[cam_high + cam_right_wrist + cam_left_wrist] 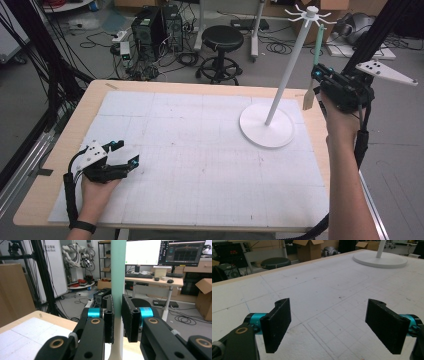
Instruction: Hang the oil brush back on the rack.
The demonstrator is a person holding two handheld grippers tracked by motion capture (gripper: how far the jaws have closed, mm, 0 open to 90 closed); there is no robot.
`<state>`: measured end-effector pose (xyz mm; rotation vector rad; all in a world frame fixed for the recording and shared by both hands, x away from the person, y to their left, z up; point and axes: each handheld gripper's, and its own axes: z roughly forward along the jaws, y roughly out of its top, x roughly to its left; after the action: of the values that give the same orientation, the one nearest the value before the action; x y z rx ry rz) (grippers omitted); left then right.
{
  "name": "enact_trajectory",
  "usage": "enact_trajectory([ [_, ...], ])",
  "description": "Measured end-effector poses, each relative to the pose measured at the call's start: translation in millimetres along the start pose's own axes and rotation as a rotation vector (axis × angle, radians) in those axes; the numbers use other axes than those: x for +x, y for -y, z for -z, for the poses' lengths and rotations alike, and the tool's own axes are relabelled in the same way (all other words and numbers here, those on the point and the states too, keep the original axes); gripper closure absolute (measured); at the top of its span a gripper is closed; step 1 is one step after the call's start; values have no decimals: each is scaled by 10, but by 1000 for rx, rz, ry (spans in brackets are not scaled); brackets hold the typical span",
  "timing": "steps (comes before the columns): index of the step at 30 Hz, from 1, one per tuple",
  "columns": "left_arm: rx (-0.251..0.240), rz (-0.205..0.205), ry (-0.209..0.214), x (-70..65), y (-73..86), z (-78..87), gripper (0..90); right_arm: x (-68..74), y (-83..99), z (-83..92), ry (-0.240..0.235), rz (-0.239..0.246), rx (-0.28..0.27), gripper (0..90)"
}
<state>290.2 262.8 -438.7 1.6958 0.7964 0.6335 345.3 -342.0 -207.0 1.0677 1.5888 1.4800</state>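
A white rack stands on a round base (266, 126) at the back right of the white mat (200, 155), its pole ending in a ring of hooks (311, 14). A spatula (318, 47) with a pale green handle and a cream blade hangs upright beside the pole, its top close to a hook. My right gripper (318, 75) is raised off the table's right edge and is shut on the handle. In the right gripper view the handle (118, 270) runs straight up between the pads of the right gripper (117, 315). My left gripper (126, 153) rests on the mat at the front left, open; the left gripper (329, 315) holds nothing.
Beyond the far table edge stand a black stool (222, 37), computer towers (155, 25) and loose cables on the floor. Black frame poles (30, 45) rise at the left. Bare mat lies between my two hands.
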Motion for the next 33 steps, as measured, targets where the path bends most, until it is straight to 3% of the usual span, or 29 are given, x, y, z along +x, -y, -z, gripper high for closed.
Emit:
enact_trajectory([
  [8, -2, -1, -1, 4, -1, 5, 212, 6, 41, -23, 14, 16, 29, 607],
  [14, 1, -1, -2, 6, 0, 7, 212, 2, 146, -5, -28, 49, 62, 459],
  [18, -1, 2, -4, 5, -2, 14, 212, 3, 311, 65, -61, 61, 70, 355],
  [33, 1, -1, -10, 8, 0, 13, 210, -13, 963, 291, -154, 62, 115, 241],
])
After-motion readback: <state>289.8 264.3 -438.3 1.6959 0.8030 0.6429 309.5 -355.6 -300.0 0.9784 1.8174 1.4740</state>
